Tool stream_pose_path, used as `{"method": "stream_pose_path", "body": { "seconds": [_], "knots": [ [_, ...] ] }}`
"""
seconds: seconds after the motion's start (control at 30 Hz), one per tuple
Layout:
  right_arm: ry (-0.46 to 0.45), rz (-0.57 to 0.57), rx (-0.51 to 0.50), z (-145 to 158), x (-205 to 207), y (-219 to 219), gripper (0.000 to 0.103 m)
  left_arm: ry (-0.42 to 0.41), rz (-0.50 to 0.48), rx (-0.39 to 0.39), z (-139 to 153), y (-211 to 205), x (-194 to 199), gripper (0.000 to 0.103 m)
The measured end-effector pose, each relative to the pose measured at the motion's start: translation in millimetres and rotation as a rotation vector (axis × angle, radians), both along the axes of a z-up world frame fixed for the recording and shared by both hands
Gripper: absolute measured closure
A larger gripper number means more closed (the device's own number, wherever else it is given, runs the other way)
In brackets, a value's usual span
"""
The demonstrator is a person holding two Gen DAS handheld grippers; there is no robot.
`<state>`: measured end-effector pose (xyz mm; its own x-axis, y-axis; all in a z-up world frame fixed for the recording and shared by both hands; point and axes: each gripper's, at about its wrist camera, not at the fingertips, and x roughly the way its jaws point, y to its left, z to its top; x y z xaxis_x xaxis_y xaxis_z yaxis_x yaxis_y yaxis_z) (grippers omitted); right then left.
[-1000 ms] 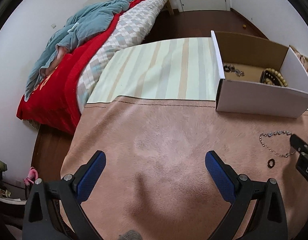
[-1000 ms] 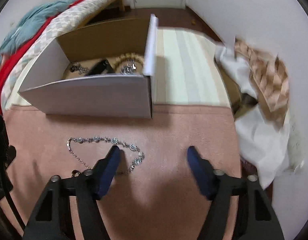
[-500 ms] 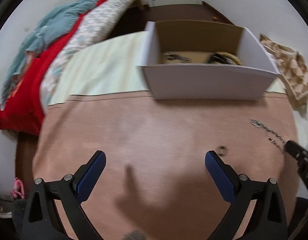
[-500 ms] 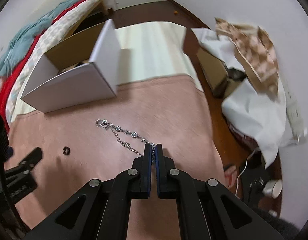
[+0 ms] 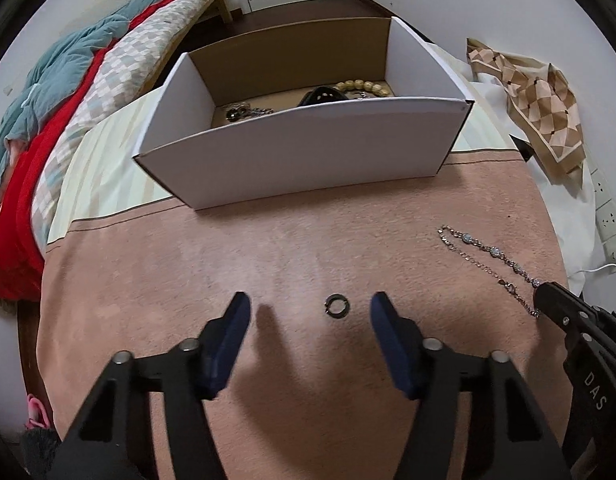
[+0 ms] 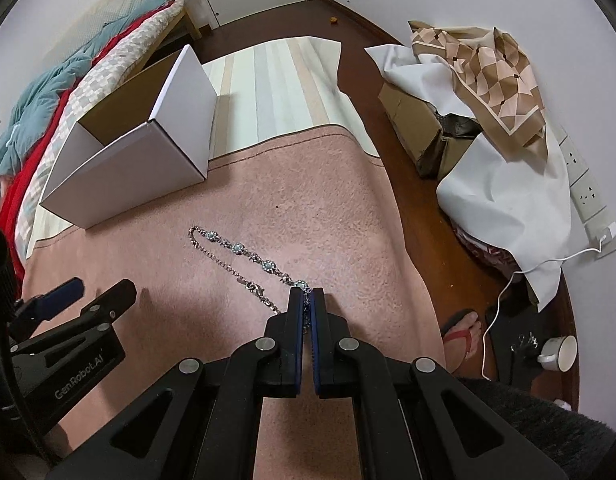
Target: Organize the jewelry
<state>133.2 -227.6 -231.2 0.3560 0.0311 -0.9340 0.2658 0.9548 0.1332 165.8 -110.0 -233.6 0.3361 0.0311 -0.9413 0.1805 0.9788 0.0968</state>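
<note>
On the pink blanket (image 5: 228, 264), just in front of the white cardboard box (image 5: 308, 156), two pieces of jewelry are left out while the box already holds others: a string of pale beads (image 5: 359, 86), something black and a few dark metal bits lie on its brown floor, so the box looks to be where everything is being gathered. The left claw (image 5: 309, 308) points steeply down at the blanket, and its blue-padded jaws have just been closing; they now stand about half apart, one on each side of the small dark ring (image 5: 337, 306), which lies flat between them, nearer the right-hand pad and touched by neither. I take that as lining up for a pinch, the jaws narrowed so that so small a thing cannot slip past. To the right of the box's front corner, the right claw (image 6: 306, 294) is clamped fully together on one end of the silver chain (image 6: 236, 250), whose links vanish between the pads. From there the chain trails in a doubled line across the blanket back toward the box, its far loop near the box's front wall but apart from it. Most of it looks to lie on the cloth, so I judge it gripped but not yet lifted clear. Gripping by one end should let it hang straight when raised and drop neatly over the box wall.
</note>
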Motion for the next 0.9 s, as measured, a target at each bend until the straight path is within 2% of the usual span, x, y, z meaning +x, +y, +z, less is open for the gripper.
{"method": "stream_pose_path", "body": {
  "seconds": [0.07, 0.1, 0.17, 0.27, 0.4, 0.47, 0.7, 0.9],
  "knots": [
    [-0.001, -0.003, 0.001, 0, 1, -1, 0.1, 0.004, -0.005, -0.007, -2, 2, 2, 0.061],
    [-0.002, -0.003, 0.001, 0, 1, -1, 0.1, 0.007, -0.006, -0.009, -3, 2, 2, 0.063],
    [-0.002, -0.004, 0.002, 0, 1, -1, 0.1, 0.009, -0.015, -0.012, -4, 0, 1, 0.079],
    [-0.002, -0.009, 0.003, 1, 2, -2, 0.1, 0.008, -0.026, -0.022, -5, -1, 0, 0.094],
    [-0.005, -0.013, 0.01, 2, 2, -5, 0.1, -0.015, -0.036, -0.032, 0, -1, -3, 0.094],
    [-0.015, -0.016, 0.014, 5, 1, -5, 0.1, -0.024, -0.037, -0.041, 4, 0, -3, 0.103],
    [-0.085, 0.0, 0.037, 35, 2, 1, 0.1, -0.066, -0.035, -0.088, 29, 7, -4, 0.103],
    [-0.14, 0.01, 0.058, 64, 1, 5, 0.1, -0.094, 0.022, -0.132, 50, 42, -4, 0.103]
  ]
}}
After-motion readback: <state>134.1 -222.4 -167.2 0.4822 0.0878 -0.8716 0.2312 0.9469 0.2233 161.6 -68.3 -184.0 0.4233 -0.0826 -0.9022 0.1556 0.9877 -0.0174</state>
